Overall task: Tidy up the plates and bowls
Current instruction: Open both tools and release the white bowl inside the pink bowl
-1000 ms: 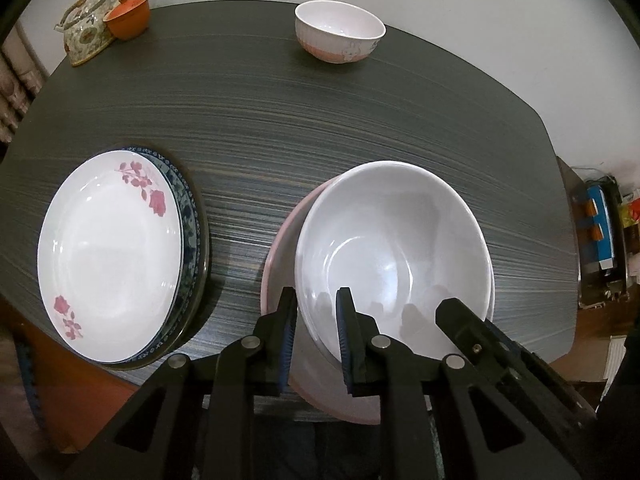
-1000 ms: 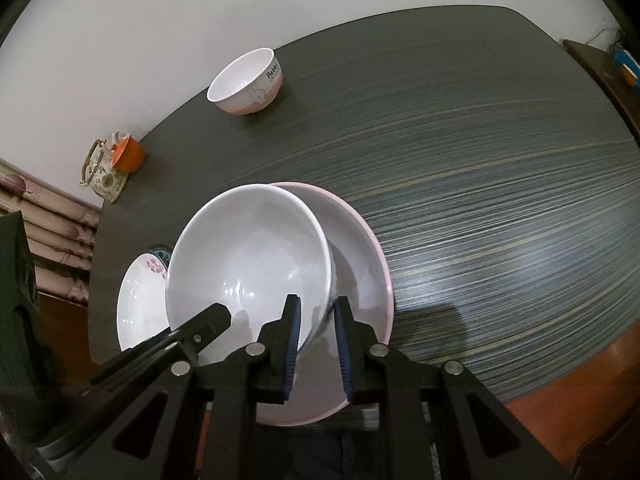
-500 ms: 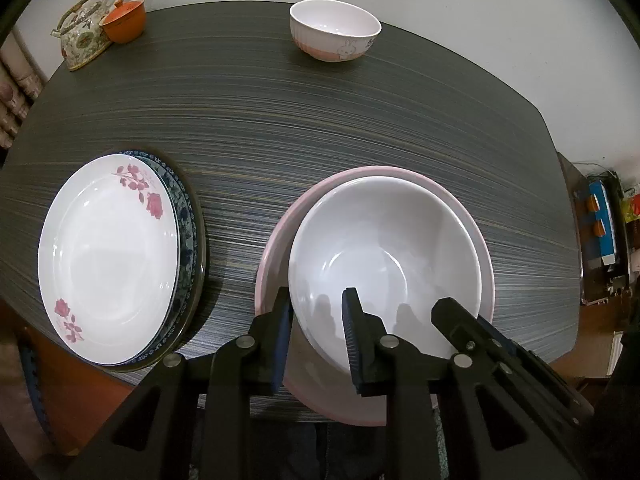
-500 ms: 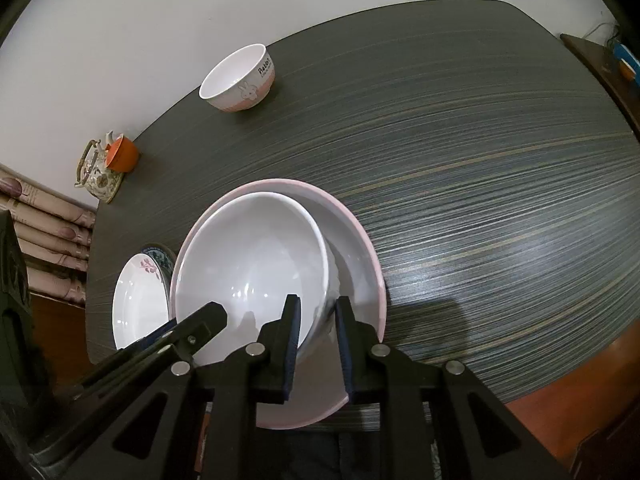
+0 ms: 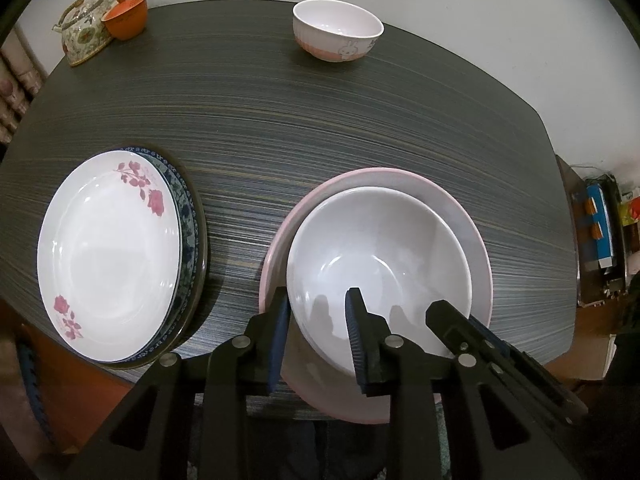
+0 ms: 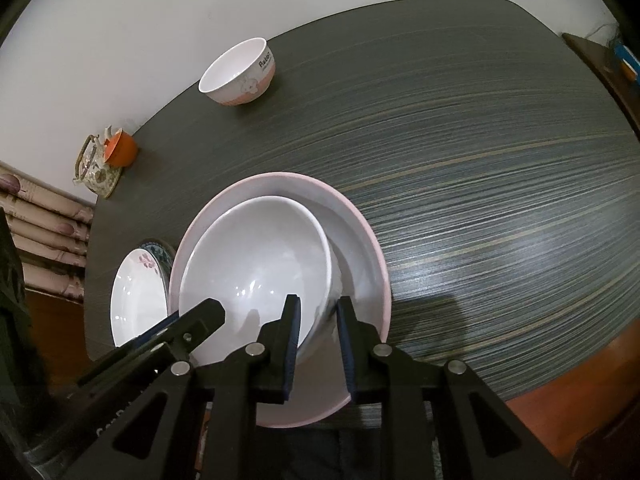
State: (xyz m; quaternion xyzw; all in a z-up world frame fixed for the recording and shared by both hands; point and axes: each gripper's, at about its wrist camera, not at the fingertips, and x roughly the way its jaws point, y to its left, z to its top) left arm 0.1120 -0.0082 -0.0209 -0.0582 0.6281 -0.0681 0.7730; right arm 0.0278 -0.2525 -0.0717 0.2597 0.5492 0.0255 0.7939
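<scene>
Straddling the near rim of the white bowl [image 5: 378, 264], nested in the pink plate [image 5: 460, 216] at lower centre, left gripper [image 5: 316, 320] jaws are opening while right gripper [image 6: 318, 320] pads stand narrowly apart.

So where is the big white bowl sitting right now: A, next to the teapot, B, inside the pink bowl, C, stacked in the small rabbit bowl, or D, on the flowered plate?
B: the big white bowl sits nested inside the wider pink bowl, whose rim rings it in both wrist views.
</scene>
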